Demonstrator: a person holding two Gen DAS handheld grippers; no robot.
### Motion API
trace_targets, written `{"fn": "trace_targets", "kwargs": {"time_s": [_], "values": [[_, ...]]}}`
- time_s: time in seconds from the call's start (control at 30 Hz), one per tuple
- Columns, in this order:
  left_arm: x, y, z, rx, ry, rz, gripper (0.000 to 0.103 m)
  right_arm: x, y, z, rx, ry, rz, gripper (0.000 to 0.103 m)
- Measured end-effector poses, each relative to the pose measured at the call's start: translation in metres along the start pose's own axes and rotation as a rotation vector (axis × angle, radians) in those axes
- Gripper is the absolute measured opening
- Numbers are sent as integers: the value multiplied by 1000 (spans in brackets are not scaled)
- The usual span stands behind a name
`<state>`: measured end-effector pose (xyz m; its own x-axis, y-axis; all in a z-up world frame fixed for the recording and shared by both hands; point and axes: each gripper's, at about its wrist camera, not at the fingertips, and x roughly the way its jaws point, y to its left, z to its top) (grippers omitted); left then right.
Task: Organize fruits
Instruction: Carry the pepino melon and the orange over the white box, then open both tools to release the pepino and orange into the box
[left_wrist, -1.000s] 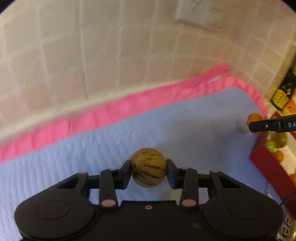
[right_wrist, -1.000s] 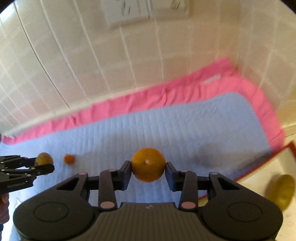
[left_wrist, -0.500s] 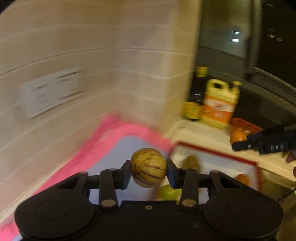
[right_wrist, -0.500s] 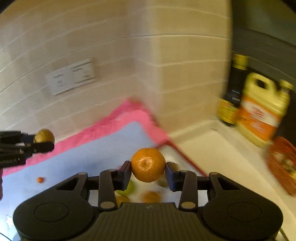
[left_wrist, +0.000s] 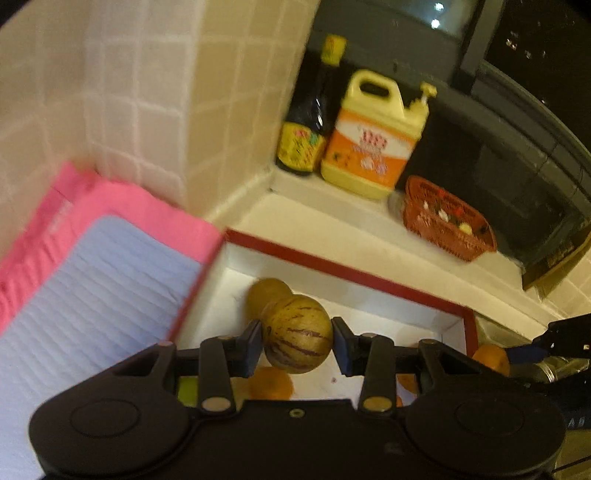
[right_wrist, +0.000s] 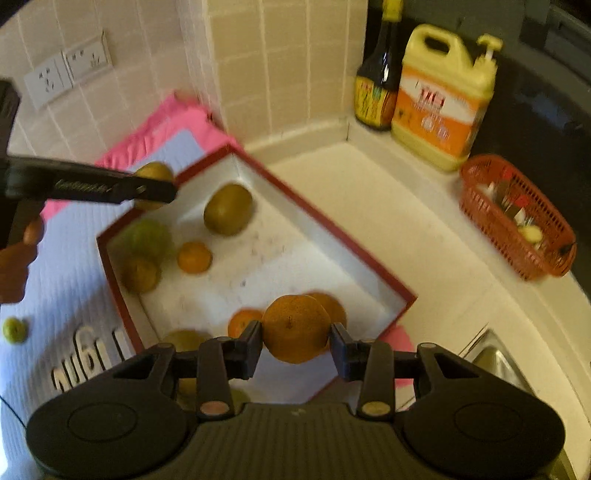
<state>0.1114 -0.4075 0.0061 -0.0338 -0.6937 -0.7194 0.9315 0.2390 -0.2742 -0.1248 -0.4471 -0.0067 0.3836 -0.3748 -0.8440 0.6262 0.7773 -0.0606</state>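
My left gripper (left_wrist: 297, 345) is shut on a yellow fruit with purple stripes (left_wrist: 297, 334) and holds it over the red-rimmed white box (left_wrist: 343, 275). It also shows in the right wrist view (right_wrist: 155, 184), at the box's left corner. My right gripper (right_wrist: 296, 345) is shut on an orange (right_wrist: 295, 328) above the box's near corner (right_wrist: 406, 295). In the box lie a yellow-green round fruit (right_wrist: 228, 209), a green fruit (right_wrist: 147, 236), a small orange (right_wrist: 194, 257) and several others.
A dark sauce bottle (right_wrist: 376, 77), a yellow jug (right_wrist: 443, 96) and a red mesh basket (right_wrist: 517, 218) stand on the white counter behind the box. A blue mat over a pink cloth (left_wrist: 92, 266) lies left. A small green fruit (right_wrist: 14, 329) sits on the mat. A sink edge (right_wrist: 495, 358) is right.
Both grippers swung right from the mat toward the box, each still holding its fruit. Both now hang over the box.
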Motion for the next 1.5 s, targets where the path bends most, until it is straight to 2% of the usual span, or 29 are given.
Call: {"fn": "trace_targets", "kwargs": {"time_s": [0.1, 0.2, 0.47, 0.67, 0.97, 1.0, 1.03, 1.07, 1.1, 1.23, 1.37, 1.5], "values": [[18, -5, 0, 0, 38, -17, 47, 15, 6, -2, -28, 52, 25, 42], [39, -17, 1, 38, 56, 26, 47, 25, 13, -4, -73, 87, 28, 42], [86, -33, 3, 70, 149, -25, 47, 56, 28, -1, -151, 175, 17, 42], [101, -36, -2, 99, 196, -50, 47, 73, 37, -1, -176, 240, 35, 42], [107, -34, -6, 65, 252, -56, 48, 88, 46, -2, -167, 297, 39, 43], [106, -34, -6, 63, 251, -58, 51, 88, 45, -1, -159, 297, 35, 43], [104, -35, -6, 64, 243, -59, 67, 90, 43, 1, -156, 295, 35, 43], [101, -36, -6, 69, 228, -58, 75, 87, 43, 2, -154, 288, 39, 47], [96, -37, -6, 81, 203, -58, 79, 84, 42, 3, -153, 277, 40, 50], [73, -38, 0, 91, 157, -58, 79, 60, 42, 3, -168, 207, 0, 56], [38, -33, 3, 86, 102, -61, 79, 37, 34, 1, -121, 166, -10, 59], [-6, -24, 1, 88, 33, -20, 79, 14, 31, -4, -97, 116, -14, 62]]}}
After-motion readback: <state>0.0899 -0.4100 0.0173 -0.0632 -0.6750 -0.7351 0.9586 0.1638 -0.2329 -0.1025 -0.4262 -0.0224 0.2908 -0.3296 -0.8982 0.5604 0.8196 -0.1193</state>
